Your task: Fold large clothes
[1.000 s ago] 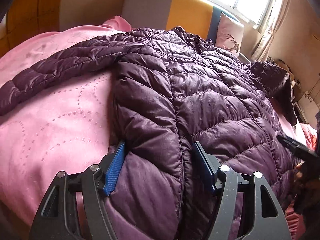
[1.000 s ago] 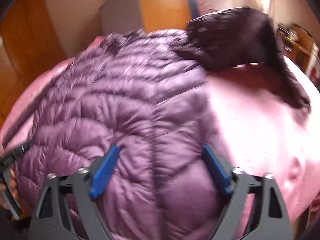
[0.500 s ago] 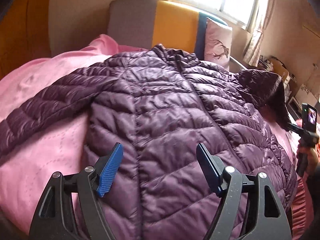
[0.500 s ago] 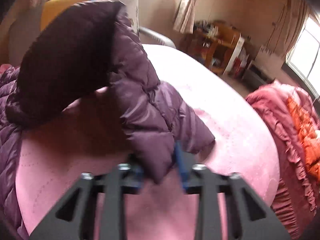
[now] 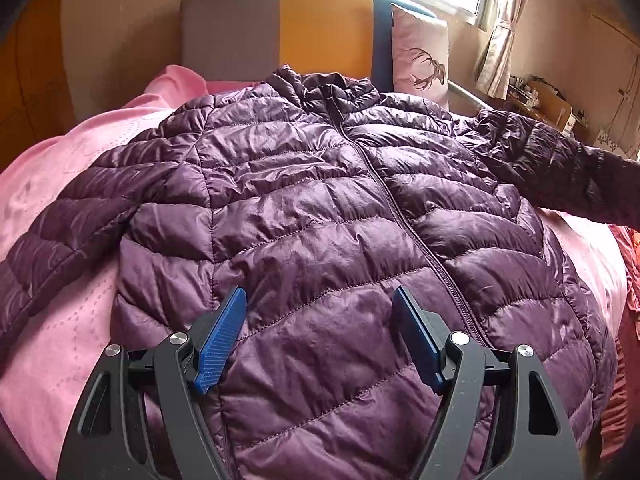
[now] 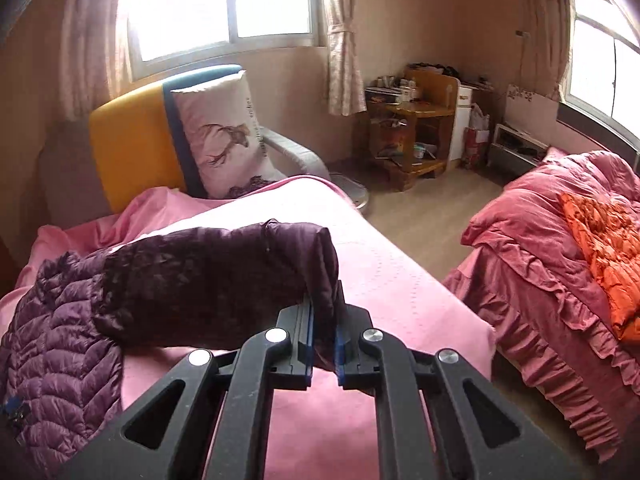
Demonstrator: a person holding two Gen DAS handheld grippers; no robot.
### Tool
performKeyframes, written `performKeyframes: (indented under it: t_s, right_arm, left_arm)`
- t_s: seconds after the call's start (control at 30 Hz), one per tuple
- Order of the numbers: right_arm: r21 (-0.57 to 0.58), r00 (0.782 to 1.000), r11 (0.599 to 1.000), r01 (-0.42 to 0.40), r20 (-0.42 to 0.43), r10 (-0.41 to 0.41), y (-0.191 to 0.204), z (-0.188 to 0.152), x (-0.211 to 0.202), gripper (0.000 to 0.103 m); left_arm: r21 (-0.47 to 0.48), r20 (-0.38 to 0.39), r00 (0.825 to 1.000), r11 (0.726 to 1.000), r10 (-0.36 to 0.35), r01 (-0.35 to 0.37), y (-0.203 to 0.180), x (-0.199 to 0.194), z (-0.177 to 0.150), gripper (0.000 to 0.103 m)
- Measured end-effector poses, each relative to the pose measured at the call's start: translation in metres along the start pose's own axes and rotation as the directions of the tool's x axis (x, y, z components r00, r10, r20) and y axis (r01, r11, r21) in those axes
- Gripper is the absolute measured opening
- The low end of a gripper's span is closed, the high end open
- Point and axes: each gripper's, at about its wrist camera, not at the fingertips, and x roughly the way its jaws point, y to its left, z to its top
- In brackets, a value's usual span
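A purple quilted down jacket [image 5: 320, 216] lies face up, zipped, on the pink bed [image 5: 72, 168]. Its left sleeve [image 5: 60, 236] trails down the left side. My left gripper [image 5: 320, 336] hovers open over the jacket's lower front, nothing between its blue pads. In the right wrist view my right gripper [image 6: 323, 340] is shut on the cuff of the jacket's right sleeve [image 6: 216, 280], which it holds lifted off the bed and stretched out from the jacket body [image 6: 52, 344]. The same raised sleeve [image 5: 560, 168] shows at the right edge of the left wrist view.
A grey, yellow and blue headboard [image 5: 288, 28] and a deer-print pillow [image 6: 224, 140] stand at the bed's head. To the right a second bed with a red ruffled cover [image 6: 560, 264] lies across a strip of floor [image 6: 420, 216]. A cluttered wooden shelf [image 6: 412, 120] stands by the wall.
My right gripper swung from the jacket's hem to the right sleeve's cuff, shut on it and lifted it. My left gripper let go of the hem and drew back, so the whole jacket shows.
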Motion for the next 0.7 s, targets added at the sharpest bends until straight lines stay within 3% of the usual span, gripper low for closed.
performKeyframes:
  t_s: [0.07, 0.17, 0.3, 0.33, 0.4, 0.43, 0.47, 0.5, 0.57, 0.63, 0.7]
  right_arm:
    - [0.06, 0.996, 0.996, 0.062, -0.071, -0.058, -0.024, 0.005, 0.03, 0.006]
    - [0.165, 0.971, 0.977, 0.135, -0.22, -0.097, -0.053, 0.003, 0.09, 0.006]
    - [0.111, 0.915, 0.957, 0.269, -0.338, -0.218, -0.058, -0.009, 0.142, 0.007]
    - [0.093, 0.901, 0.95, 0.297, -0.358, -0.246, -0.055, -0.013, 0.151, 0.012]
    - [0.054, 0.882, 0.933, 0.357, -0.349, -0.317, -0.049, -0.02, 0.155, 0.03]
    - [0.041, 0.881, 0.926, 0.376, -0.325, -0.343, -0.045, -0.02, 0.152, 0.05]
    - [0.042, 0.885, 0.921, 0.387, -0.295, -0.359, -0.042, -0.019, 0.144, 0.061]
    - [0.045, 0.896, 0.918, 0.394, -0.243, -0.372, -0.035, -0.015, 0.134, 0.062]
    - [0.033, 0.936, 0.942, 0.334, -0.129, -0.327, -0.006, -0.009, 0.111, 0.071]
    - [-0.003, 0.98, 0.983, 0.185, -0.071, -0.185, 0.037, -0.004, 0.095, 0.072]
    - [-0.073, 0.998, 0.997, 0.003, -0.06, -0.008, 0.094, -0.007, 0.088, 0.072]
  left_arm:
    - [-0.01, -0.022, 1.0, 1.0, -0.005, 0.005, 0.002, 0.005, -0.001, 0.074]
    - [-0.014, -0.048, 0.999, 1.0, -0.015, 0.015, 0.004, 0.009, -0.002, 0.074]
    - [0.004, -0.08, 0.996, 0.999, -0.033, 0.033, 0.006, 0.012, 0.0, 0.074]
    - [0.014, -0.087, 0.996, 0.999, -0.035, 0.036, 0.007, 0.012, 0.001, 0.074]
    - [0.023, -0.094, 0.995, 0.999, -0.04, 0.043, 0.01, 0.011, 0.004, 0.074]
    - [0.024, -0.089, 0.995, 0.999, -0.045, 0.047, 0.013, 0.009, 0.006, 0.074]
    - [0.023, -0.078, 0.996, 0.999, -0.047, 0.049, 0.015, 0.007, 0.008, 0.074]
    - [0.02, -0.058, 0.997, 0.999, -0.045, 0.046, 0.019, 0.004, 0.012, 0.074]
    - [0.014, -0.016, 0.999, 0.999, -0.038, 0.039, 0.026, 0.001, 0.02, 0.074]
    - [0.002, 0.017, 1.0, 1.0, -0.021, 0.021, 0.031, 0.004, 0.031, 0.074]
    - [-0.01, 0.037, 0.999, 1.0, -0.011, 0.011, 0.034, 0.01, 0.041, 0.074]
